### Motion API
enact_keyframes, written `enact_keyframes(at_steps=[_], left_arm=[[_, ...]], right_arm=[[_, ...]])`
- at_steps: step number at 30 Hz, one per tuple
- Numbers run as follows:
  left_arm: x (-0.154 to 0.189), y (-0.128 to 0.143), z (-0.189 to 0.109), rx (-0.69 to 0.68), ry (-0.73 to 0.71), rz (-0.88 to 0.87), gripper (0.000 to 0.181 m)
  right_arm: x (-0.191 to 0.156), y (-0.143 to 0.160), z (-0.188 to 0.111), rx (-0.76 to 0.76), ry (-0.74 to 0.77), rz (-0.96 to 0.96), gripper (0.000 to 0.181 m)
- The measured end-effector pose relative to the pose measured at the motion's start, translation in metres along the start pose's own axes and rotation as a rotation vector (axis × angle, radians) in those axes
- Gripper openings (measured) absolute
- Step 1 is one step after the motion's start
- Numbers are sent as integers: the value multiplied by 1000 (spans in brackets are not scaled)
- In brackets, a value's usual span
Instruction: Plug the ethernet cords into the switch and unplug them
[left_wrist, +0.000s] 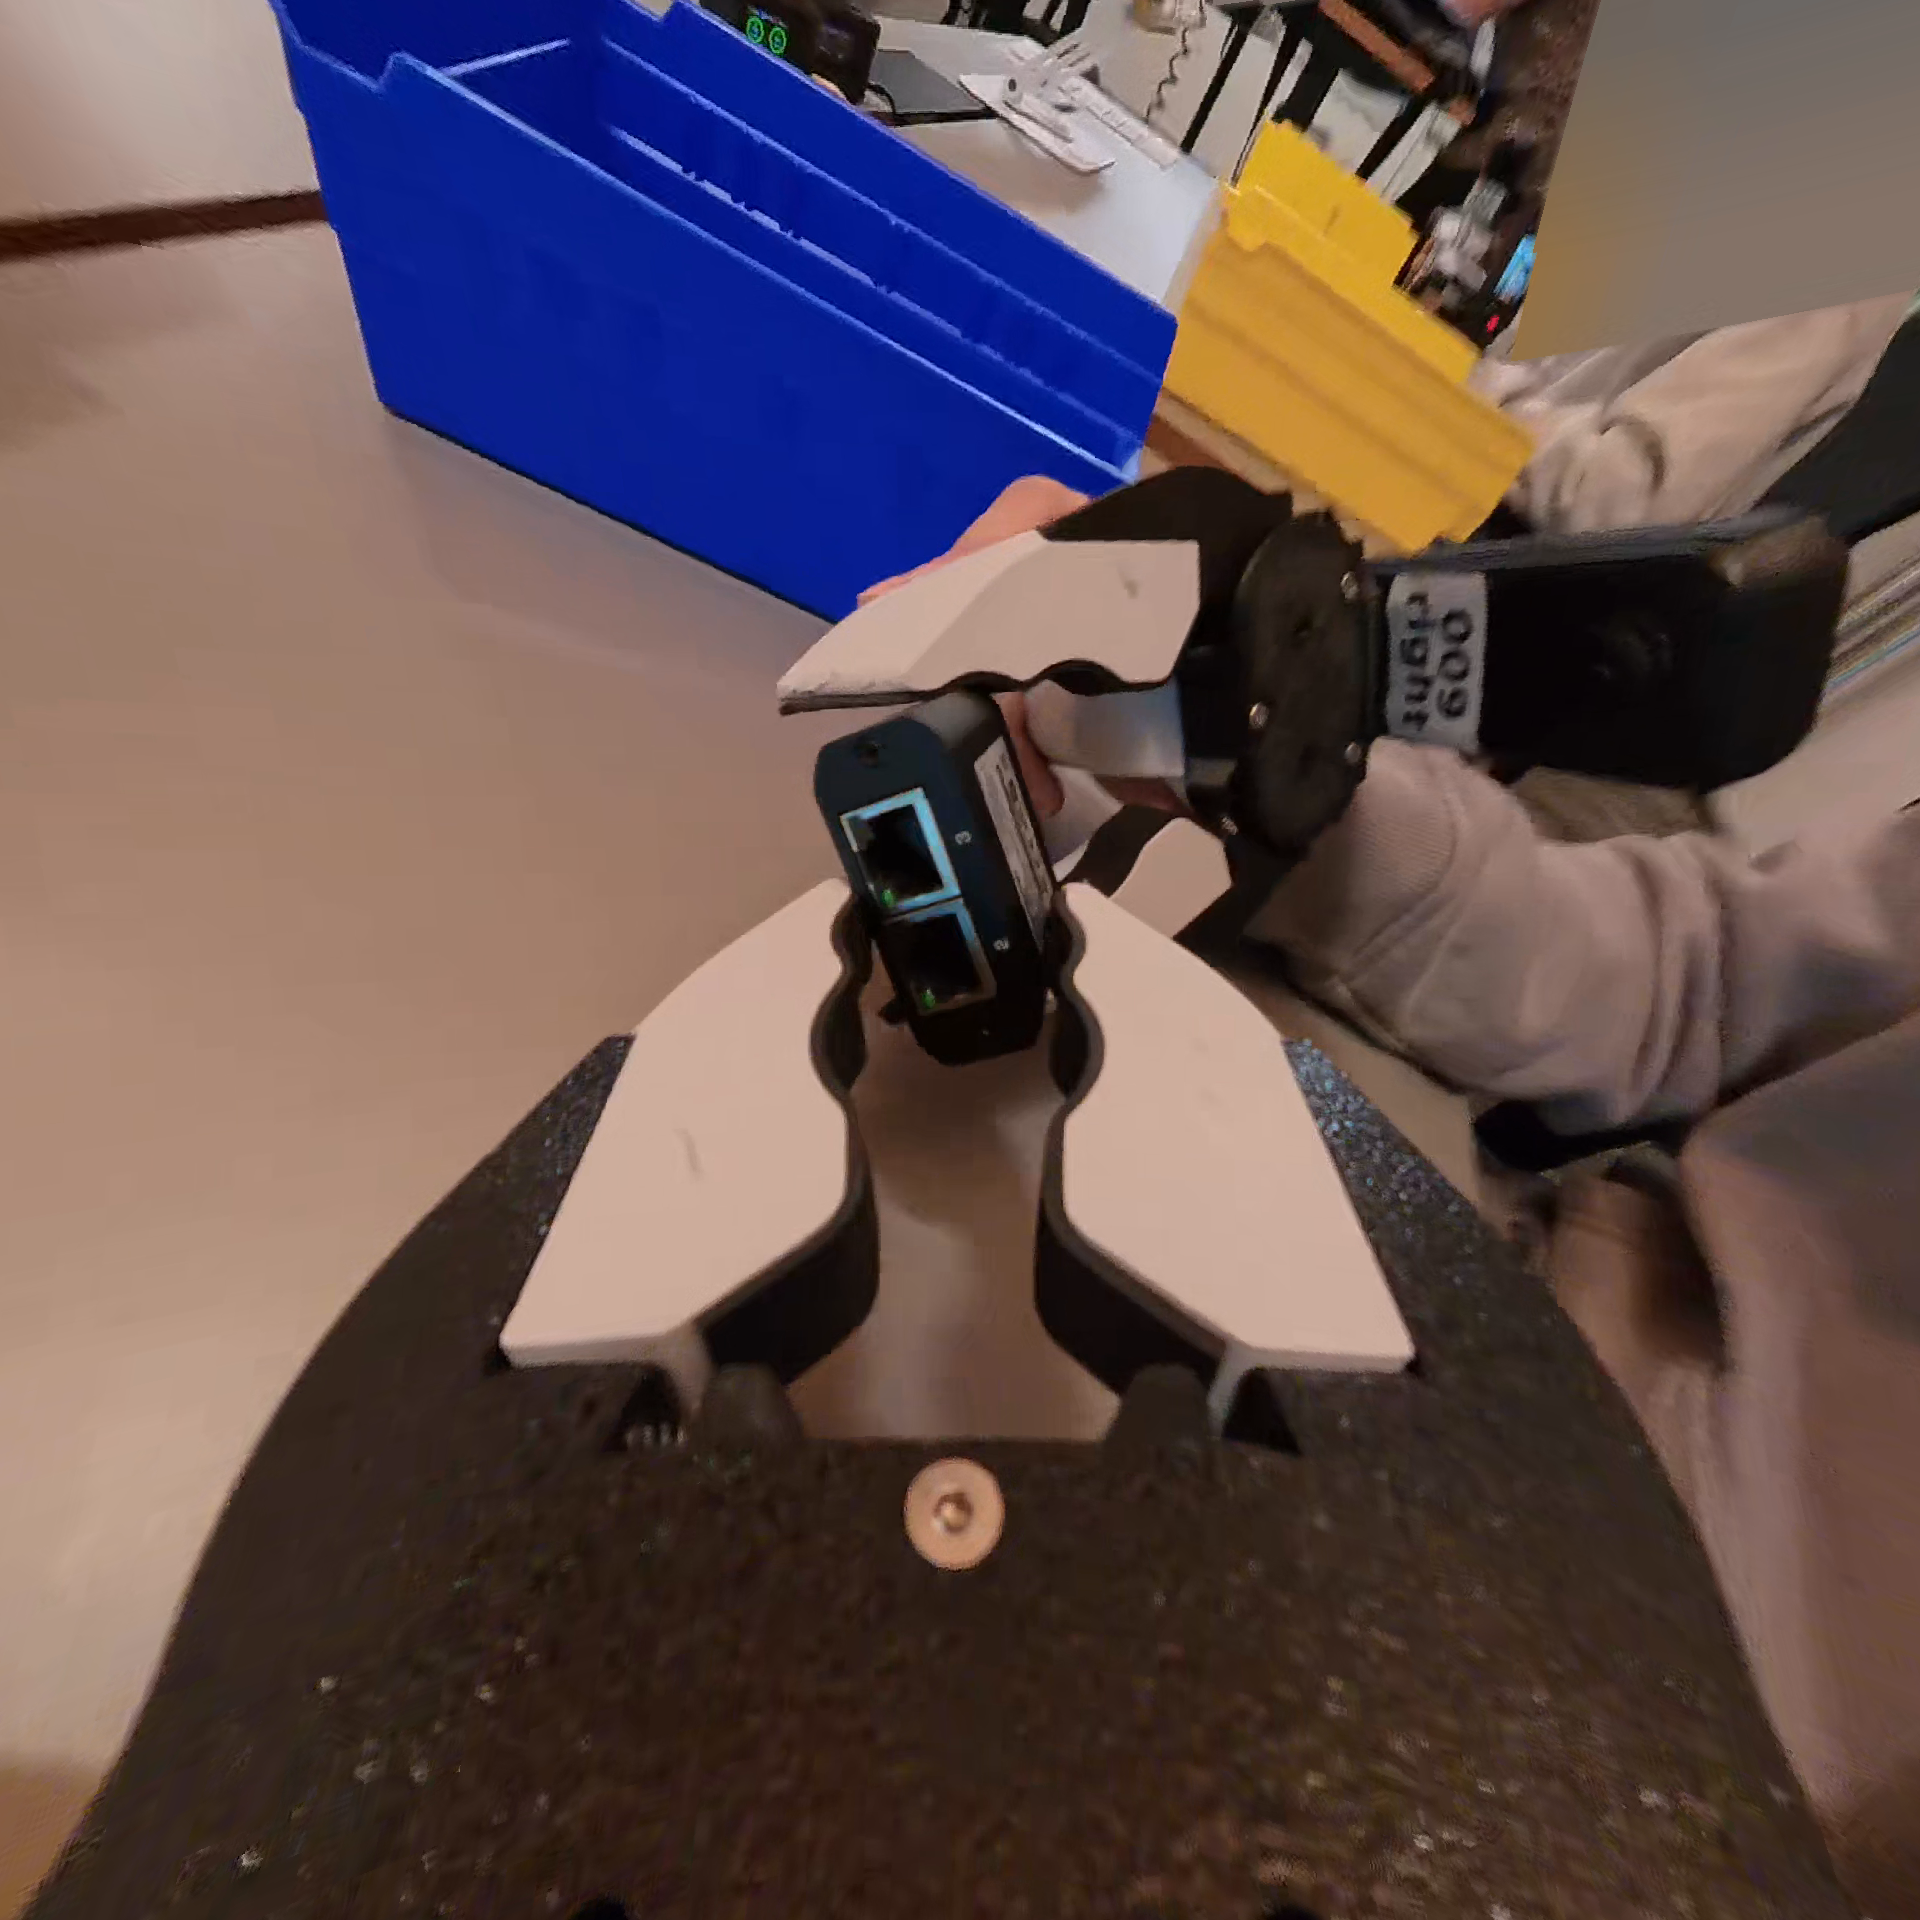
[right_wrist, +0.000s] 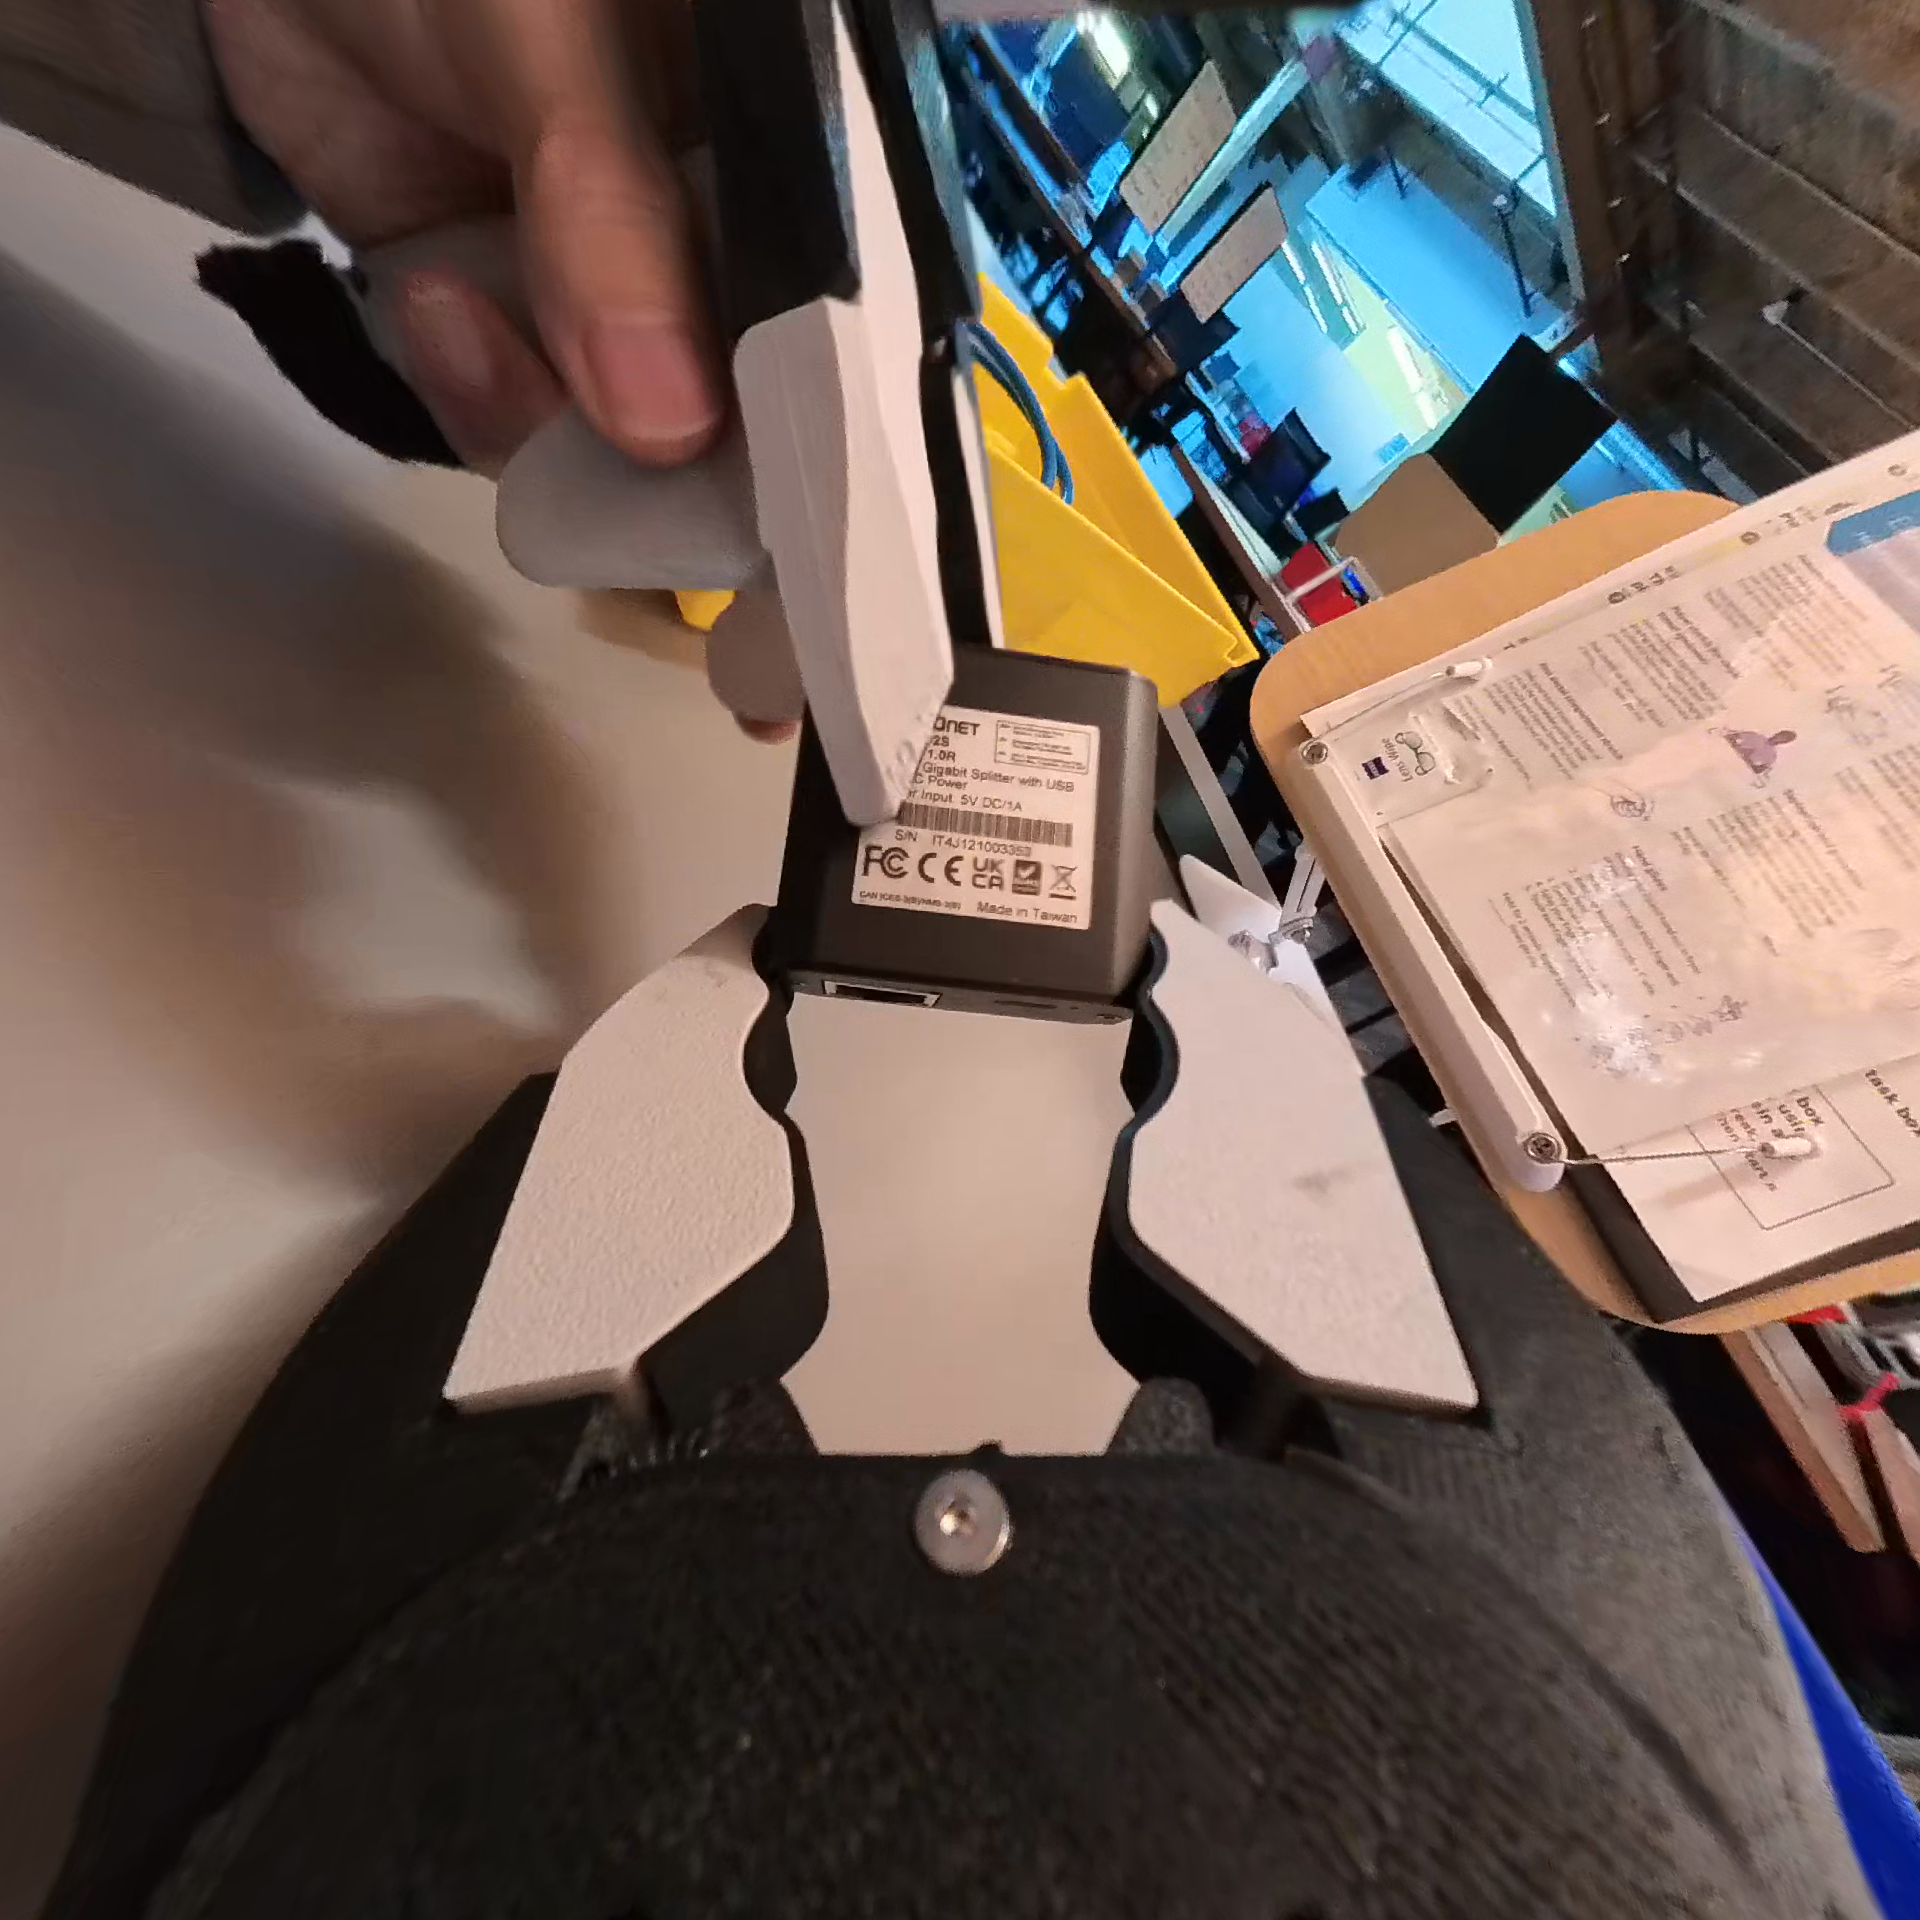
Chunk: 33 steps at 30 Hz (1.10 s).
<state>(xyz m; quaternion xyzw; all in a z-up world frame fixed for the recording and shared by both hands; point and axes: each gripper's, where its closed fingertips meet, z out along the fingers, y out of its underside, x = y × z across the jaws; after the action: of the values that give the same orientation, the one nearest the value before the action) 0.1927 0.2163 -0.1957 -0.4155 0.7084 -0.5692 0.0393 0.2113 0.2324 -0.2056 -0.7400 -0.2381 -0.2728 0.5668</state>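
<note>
Both claws gripped the small black switch above the bench: the left claw pinched its port end, the right claw its other end. Neither port held a cord; handing over cleanly probably needed one claw releasing first.
</note>
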Motion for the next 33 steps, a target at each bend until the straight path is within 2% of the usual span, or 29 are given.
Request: enact_keyframes(at_steps=[1, 6, 10, 14, 21, 33], left_arm=[[2, -2, 0, 14, 32, -62, 30], [3, -4, 3, 44, 83, -170, 23], [1, -6, 4, 62, 86, -222, 23], [-2, -14, 2, 137, 106, -338, 23], [0, -22, 5, 206, 129, -387, 23], [0, -22, 5, 208, 131, -407, 22]], right_arm=[[1, -1, 0, 18, 7, 18, 62], [0, -14, -1, 146, -3, 153, 65], [-1, -14, 3, 141, 8, 169, 67], [9, -13, 4, 159, 74, 212, 67], [19, -16, 0, 250, 102, 351, 68], [15, -9, -1, 208, 81, 307, 66]])
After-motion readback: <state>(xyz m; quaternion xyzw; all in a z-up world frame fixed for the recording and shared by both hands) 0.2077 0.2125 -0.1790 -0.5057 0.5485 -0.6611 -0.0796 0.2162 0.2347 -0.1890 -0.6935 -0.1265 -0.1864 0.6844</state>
